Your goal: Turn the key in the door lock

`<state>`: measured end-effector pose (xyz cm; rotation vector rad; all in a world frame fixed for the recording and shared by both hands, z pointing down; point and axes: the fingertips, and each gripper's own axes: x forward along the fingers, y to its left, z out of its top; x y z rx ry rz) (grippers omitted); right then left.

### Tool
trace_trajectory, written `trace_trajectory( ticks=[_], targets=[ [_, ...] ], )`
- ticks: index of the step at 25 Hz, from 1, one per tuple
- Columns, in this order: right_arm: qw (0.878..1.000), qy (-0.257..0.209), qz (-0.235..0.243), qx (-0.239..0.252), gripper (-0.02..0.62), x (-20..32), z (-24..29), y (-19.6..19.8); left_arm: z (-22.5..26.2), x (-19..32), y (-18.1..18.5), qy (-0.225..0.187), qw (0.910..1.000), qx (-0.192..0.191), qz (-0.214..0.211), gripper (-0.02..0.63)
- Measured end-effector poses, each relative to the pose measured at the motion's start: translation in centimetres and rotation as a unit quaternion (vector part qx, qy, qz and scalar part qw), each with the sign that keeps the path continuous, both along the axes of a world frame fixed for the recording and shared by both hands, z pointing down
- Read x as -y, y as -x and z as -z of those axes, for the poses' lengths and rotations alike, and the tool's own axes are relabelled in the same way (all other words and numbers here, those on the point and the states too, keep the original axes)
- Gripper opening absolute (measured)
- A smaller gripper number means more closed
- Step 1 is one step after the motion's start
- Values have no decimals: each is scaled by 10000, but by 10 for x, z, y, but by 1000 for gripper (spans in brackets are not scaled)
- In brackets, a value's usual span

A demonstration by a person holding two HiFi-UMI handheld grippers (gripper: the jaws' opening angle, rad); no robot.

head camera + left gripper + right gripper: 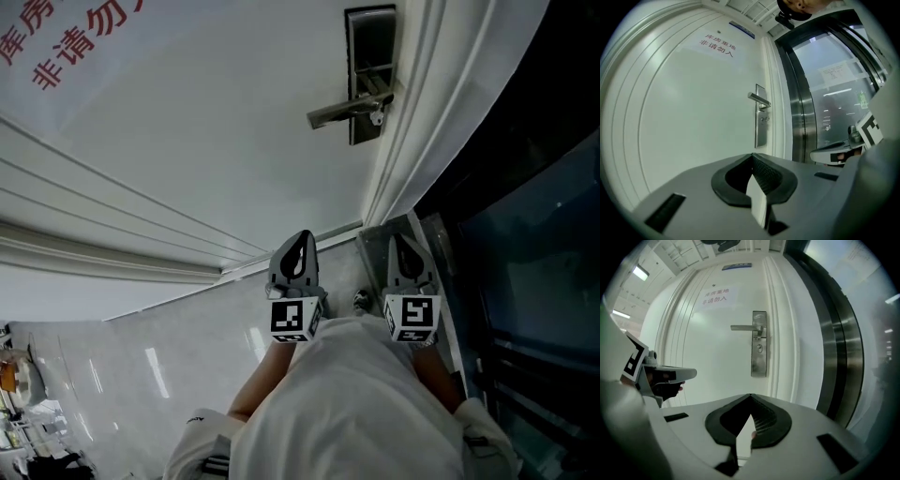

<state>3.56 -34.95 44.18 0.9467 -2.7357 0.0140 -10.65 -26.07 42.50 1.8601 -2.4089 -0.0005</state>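
A white door carries a steel lock plate point(369, 56) point(761, 126) point(759, 355) with a lever handle point(342, 111) point(758, 99) point(745, 327). Below the handle is the keyhole point(759, 348), and a small metal piece point(377, 118) hangs there; I cannot tell whether it is a key. My left gripper point(302, 238) point(752, 157) and right gripper point(401, 240) point(750, 397) are side by side close to my body, well short of the door. Both point toward the lock side and are shut with nothing between the jaws. Each shows at the edge of the other's view.
A paper notice with red print point(66, 37) point(718, 44) point(716, 296) is stuck on the door. To the right of the door frame stands a steel-framed glass panel point(525, 234) point(797, 93) point(834, 348). Pale floor tiles point(141, 356) lie below, with clutter point(19, 412) at the bottom left.
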Motion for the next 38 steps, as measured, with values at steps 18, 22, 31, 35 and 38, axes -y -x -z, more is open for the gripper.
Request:
trace_trajectory(
  ticks=[18,22,31,35,38],
  targets=[
    [9116,-3389,1347,-1900,0,72,84,76,25,-13,-2,-415,9915,196,1215,9],
    [8937,-3639,1324,-2265,2,88,93,92,32,-9,-3,-473,9913,266,1201,9],
    [8554,-4269,1318,-2619,121,100,116,121,39,-10,-4,-465,9909,364,1209,9],
    [8236,-4672,1364,-2914,126,101,112,131,39,-10,-4,-458,9907,374,1225,9],
    [8094,-4795,1364,-3103,126,108,106,137,38,-10,-4,-446,9906,381,1233,9]
  ],
)
